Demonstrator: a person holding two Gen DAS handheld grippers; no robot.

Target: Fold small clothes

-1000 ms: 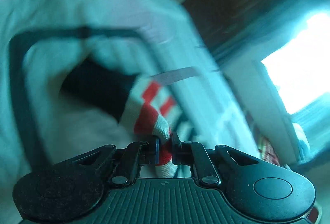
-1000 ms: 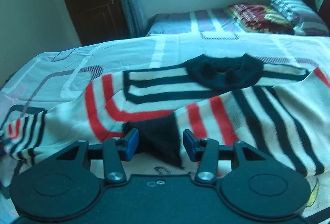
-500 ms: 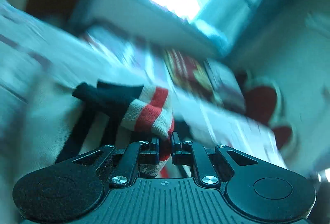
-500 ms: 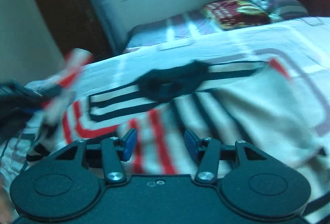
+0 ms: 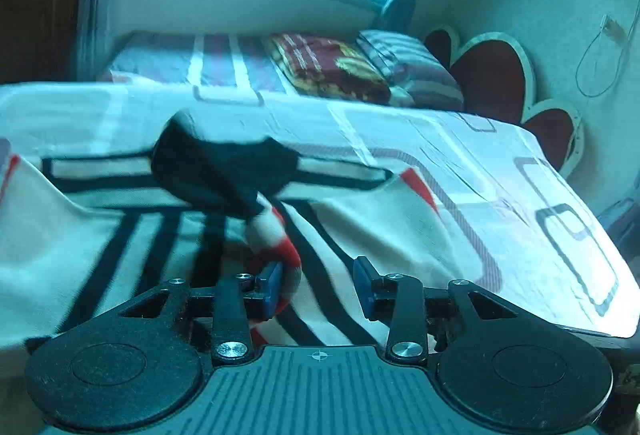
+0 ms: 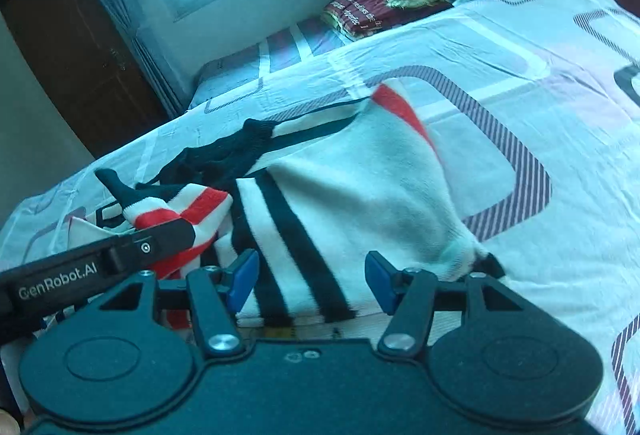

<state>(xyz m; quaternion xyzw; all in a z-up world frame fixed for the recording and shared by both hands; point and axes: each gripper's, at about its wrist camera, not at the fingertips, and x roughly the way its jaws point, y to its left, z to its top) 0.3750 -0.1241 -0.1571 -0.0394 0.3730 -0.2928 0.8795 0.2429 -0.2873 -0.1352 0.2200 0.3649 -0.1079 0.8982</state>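
Striped sweater on bed, sleeve against left hand-held gripper pad; both hand-held grippers released, right over hem

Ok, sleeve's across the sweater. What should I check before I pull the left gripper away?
1. Left gripper jaws open: ok.
2. Sleeve free of the left gripper: not ok, it lies against one of its fingertips.
3. Sleeve flat across the sweater: not ok, bunched, black cuff sticking up.
4. Right gripper jaws open and empty: ok.
5. Sweater fully on the bed: ok.
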